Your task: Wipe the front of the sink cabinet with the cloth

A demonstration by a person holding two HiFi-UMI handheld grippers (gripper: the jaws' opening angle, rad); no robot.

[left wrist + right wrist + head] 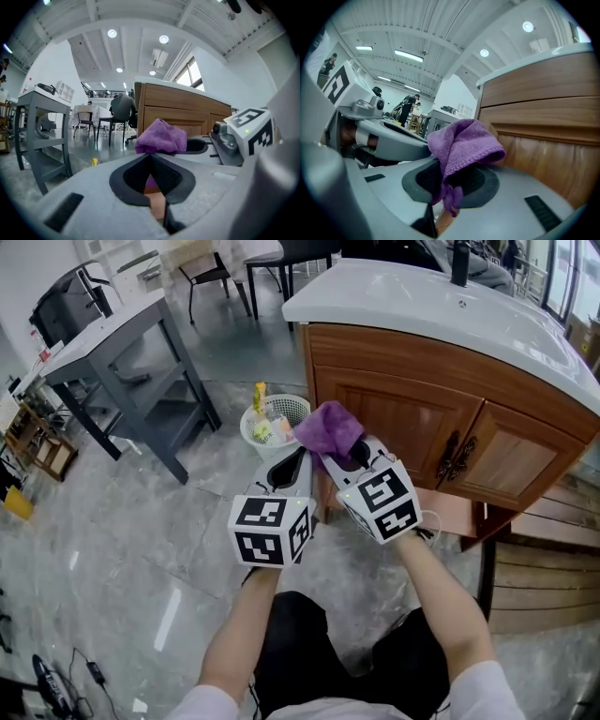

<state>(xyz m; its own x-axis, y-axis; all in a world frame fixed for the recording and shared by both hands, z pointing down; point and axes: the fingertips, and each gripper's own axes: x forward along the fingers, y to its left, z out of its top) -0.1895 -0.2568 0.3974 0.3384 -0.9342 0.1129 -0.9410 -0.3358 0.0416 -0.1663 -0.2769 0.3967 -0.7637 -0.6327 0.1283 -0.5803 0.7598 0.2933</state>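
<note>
The right tool [342, 457] is clenched on a crumpled purple microfibre cloth [328, 427], held close against the brown wooden sink cabinet front [412, 413], perhaps just short of touching its left door. The left tool [298, 461], just beside it, has its jaws pressed together on nothing.

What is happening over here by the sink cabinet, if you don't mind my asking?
A person is holding a set of tongs in each hand in front of the wooden sink cabinet. The right tongs are shut on a bunched purple cloth, held close to the left cabinet door; I can't tell whether it touches the wood. The left tongs sit right beside them, shut and empty. A small white bin stands on the floor by the cabinet's corner.
</note>
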